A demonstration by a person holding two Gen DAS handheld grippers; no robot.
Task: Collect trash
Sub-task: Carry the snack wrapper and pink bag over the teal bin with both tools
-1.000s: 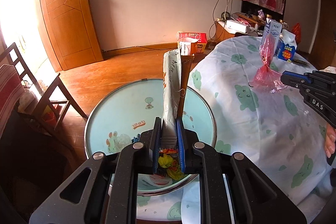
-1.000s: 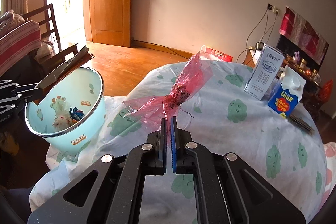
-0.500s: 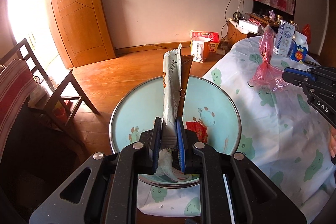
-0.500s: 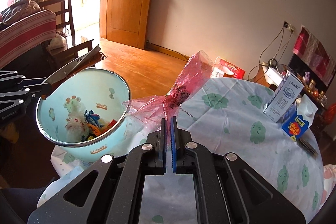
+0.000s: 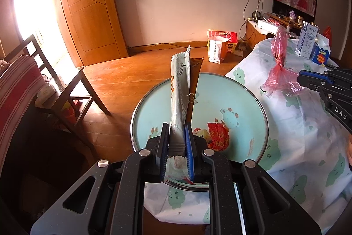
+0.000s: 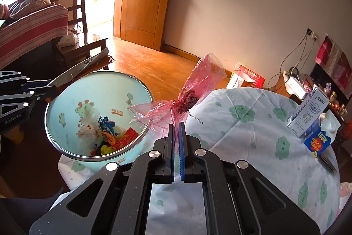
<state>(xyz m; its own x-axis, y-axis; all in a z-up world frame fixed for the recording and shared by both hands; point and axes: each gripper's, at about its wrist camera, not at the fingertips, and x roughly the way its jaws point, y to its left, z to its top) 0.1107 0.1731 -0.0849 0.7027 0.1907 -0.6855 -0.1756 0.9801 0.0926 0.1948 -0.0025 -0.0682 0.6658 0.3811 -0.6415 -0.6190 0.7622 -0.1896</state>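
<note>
My left gripper [image 5: 177, 138] is shut on a white snack wrapper [image 5: 180, 89] with a brown wrapper behind it, held upright over the near rim of the light blue bin [image 5: 239, 100]. The bin [image 6: 66, 100] holds several crumpled wrappers. My right gripper [image 6: 176, 136] is shut on a crumpled pink plastic bag [image 6: 191, 94], held above the table edge just right of the bin. In the left wrist view the pink bag [image 5: 279, 72] and right gripper [image 5: 308, 79] show at the right. The left gripper [image 6: 47, 89] shows at the bin's left rim.
The table [image 6: 253, 136] has a white cloth with green prints. Two milk cartons [image 6: 308, 113] stand at its far right. A wooden chair [image 5: 66, 89] with a striped cloth stands left of the bin. A paper bag [image 5: 216, 47] sits on the floor by the wall.
Both grippers have moved closer to the bin with their loads. The bin has shifted right in the left view, and the pink bag now hangs nearer its rim.
</note>
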